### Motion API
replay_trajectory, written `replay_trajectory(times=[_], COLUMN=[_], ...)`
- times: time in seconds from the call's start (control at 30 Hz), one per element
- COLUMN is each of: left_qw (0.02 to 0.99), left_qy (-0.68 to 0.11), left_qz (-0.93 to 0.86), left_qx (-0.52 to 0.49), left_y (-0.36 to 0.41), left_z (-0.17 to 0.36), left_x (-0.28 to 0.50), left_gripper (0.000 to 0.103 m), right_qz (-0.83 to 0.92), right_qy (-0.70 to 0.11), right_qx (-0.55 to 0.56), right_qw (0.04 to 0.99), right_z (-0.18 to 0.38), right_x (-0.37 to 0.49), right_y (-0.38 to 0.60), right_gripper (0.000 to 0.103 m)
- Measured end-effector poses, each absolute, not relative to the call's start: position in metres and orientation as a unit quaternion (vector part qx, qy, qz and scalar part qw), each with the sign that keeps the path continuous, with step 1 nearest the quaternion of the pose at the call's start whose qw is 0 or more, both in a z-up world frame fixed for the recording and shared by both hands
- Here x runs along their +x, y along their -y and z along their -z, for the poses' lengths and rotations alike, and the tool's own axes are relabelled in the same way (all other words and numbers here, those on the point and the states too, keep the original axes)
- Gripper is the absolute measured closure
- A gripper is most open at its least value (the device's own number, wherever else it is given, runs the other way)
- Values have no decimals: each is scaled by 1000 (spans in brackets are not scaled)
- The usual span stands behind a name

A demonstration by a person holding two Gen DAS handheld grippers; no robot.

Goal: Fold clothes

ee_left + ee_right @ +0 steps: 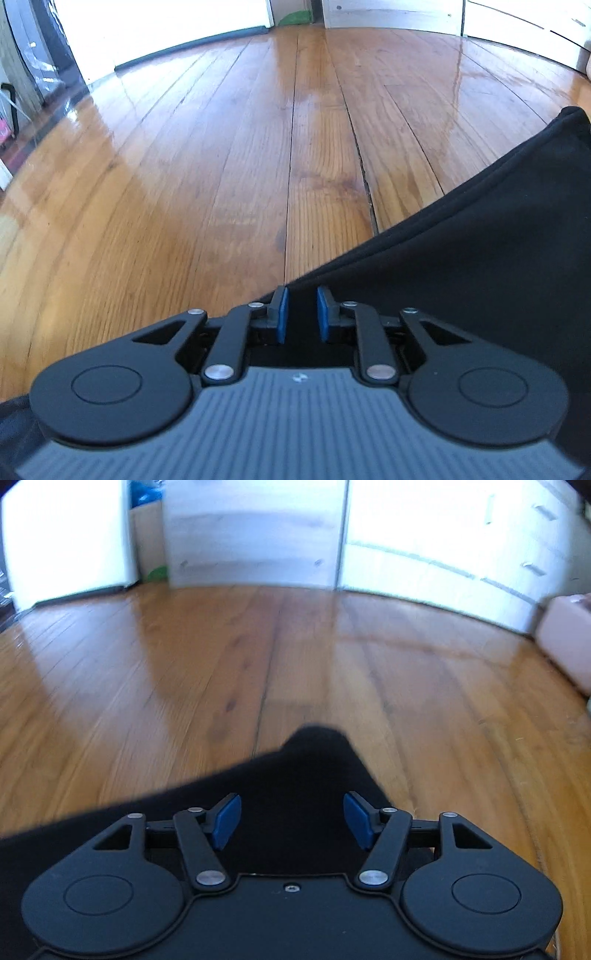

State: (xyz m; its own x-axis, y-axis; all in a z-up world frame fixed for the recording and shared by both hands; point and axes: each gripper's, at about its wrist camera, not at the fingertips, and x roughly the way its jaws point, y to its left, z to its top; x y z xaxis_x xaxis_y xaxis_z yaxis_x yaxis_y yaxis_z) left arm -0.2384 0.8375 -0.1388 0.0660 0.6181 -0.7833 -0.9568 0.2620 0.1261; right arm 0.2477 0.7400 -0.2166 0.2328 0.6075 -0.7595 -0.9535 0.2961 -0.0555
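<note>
A black garment (480,258) lies on the wooden floor, its folded edge running diagonally from lower left to upper right in the left wrist view. My left gripper (302,314) sits over the garment's edge with its blue pads a narrow gap apart, black cloth between them; whether it grips the cloth is unclear. In the right wrist view the same black garment (306,768) ends in a raised corner ahead. My right gripper (291,821) is open wide above the cloth, holding nothing.
Glossy wooden floor (221,166) stretches ahead. White cabinets and drawers (443,554) line the far wall. A pale box (565,635) stands at the right. A dark frame and clutter (22,92) stand at the far left.
</note>
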Motion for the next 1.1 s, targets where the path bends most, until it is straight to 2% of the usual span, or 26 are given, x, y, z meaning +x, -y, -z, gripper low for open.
replay_trajectory(times=[0.2,0.23,0.27,0.33,0.43,0.6,0.67,0.73,0.93,1.03,1.1], left_qw=[697,697,696,696,704,739,755,770,791,793,796], left_qy=[-378,-376,-375,-371,-352,-326,-326,-327,-342,-357,-394], left_qz=[-565,-564,-562,-561,-558,-527,-502,-478,-410,-389,-391], left_qx=[-228,-235,-242,-252,-262,-263,-266,-269,-297,-303,-241], left_y=[-839,-839,-839,-838,-829,-796,-784,-773,-749,-738,-726], left_z=[138,138,138,136,126,103,100,99,115,125,131], left_x=[-242,-244,-247,-249,-252,-242,-230,-215,-169,-157,-148], left_gripper=[86,86,86,85,85,82,82,82,82,82,82], right_qz=[-505,-489,-472,-444,-379,-378,-397,-397,-381,-396,-391], right_qy=[-351,-354,-358,-352,-315,-332,-332,-382,-566,-544,-519], right_qx=[-205,-199,-193,-195,-204,-117,-105,-70,73,77,46], right_qw=[762,772,782,801,846,856,849,832,728,736,759], right_z=[225,224,223,217,201,177,173,179,223,227,225], right_x=[287,294,301,303,294,293,293,299,313,303,296], right_y=[-767,-776,-785,-795,-793,-713,-674,-638,-583,-594,-612], right_gripper=[38,41,52,67,70,47,29,23,22,19,19])
